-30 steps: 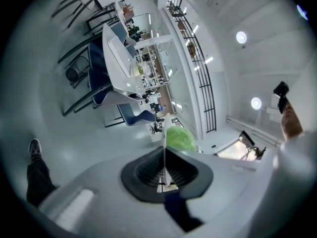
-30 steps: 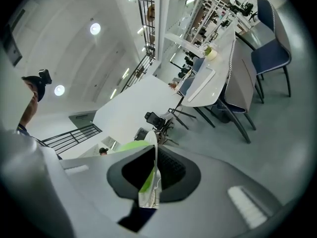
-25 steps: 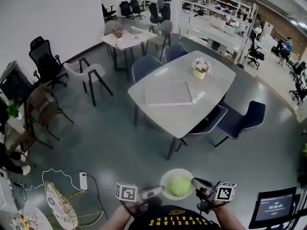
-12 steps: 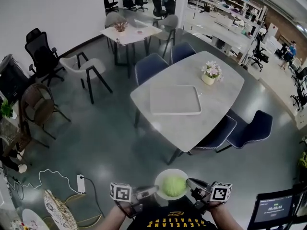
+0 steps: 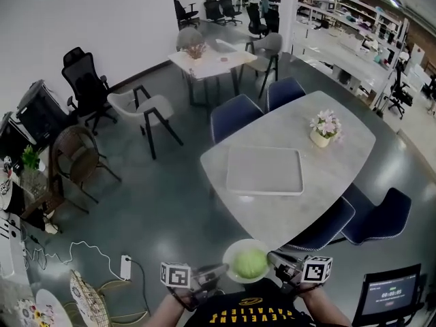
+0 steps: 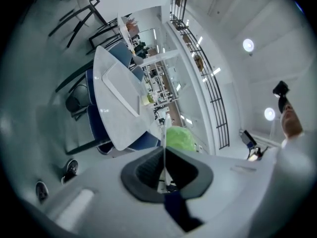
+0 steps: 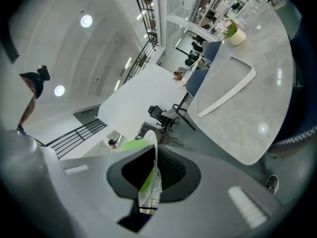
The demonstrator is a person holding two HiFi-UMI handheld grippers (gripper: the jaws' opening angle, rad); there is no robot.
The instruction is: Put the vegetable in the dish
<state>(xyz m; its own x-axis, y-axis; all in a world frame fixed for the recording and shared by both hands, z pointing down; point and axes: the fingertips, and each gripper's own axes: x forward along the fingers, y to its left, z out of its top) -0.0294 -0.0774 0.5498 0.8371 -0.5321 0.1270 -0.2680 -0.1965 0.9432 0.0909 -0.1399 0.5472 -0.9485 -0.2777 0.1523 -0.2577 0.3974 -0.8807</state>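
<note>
The left gripper (image 5: 215,272) and right gripper (image 5: 278,259) each clamp shut on opposite rims of the round white dish (image 5: 234,253), close to the person's chest. The round pale-green vegetable (image 5: 251,264) sits in it. Beyond stands a grey oval table (image 5: 327,182) bearing a flat rectangular grey tray (image 5: 264,171).

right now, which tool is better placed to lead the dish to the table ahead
Right, marginally. The left tool and right tool each clamp the dish at its rim, cabbage inside, so they must move together; but the table with its tray lies ahead toward the right, so the right probably leads.
</note>
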